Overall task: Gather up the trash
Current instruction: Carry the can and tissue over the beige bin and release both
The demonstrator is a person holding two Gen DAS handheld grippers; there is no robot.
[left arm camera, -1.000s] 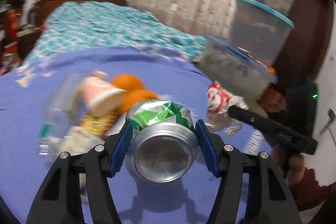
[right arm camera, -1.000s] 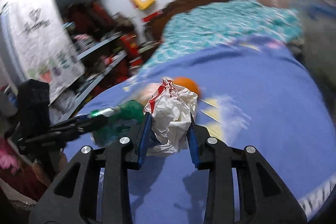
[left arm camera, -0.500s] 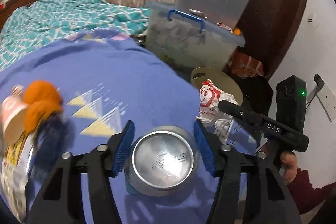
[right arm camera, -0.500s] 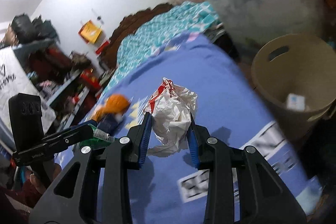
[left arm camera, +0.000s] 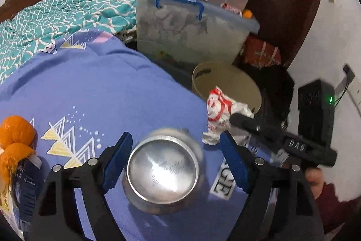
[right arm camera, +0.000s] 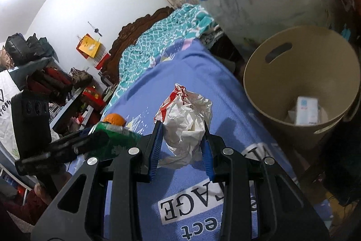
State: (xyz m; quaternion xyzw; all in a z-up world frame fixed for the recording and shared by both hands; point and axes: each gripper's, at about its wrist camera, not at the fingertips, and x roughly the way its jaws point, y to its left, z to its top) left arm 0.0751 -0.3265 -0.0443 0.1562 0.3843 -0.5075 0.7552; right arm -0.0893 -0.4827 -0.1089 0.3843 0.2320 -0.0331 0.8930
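In the left wrist view my left gripper (left arm camera: pixel 176 150) stands open around a green aluminium can (left arm camera: pixel 163 169), whose silver base faces the camera; gaps show between the blue pads and the can, which looks blurred. My right gripper (right arm camera: pixel 181 128) is shut on a crumpled white and red paper wrapper (right arm camera: pixel 188 119), held above the blue bedsheet (right arm camera: pixel 191 73). The wrapper also shows in the left wrist view (left arm camera: pixel 220 110). A beige trash bin (right arm camera: pixel 300 73) stands off the bed's edge to the right, with a small white box inside it.
Orange peels (left arm camera: pixel 15 141) and a dark packet (left arm camera: pixel 24 186) lie on the sheet at the left. A clear storage tub with a blue handle (left arm camera: pixel 189 31) stands behind the bin. A teal patterned blanket (left arm camera: pixel 56 17) covers the far bed.
Both grippers swung right toward the bin at the bed's edge. The left gripper's fingers have spread apart from the can. The right gripper still grips the wrapper.
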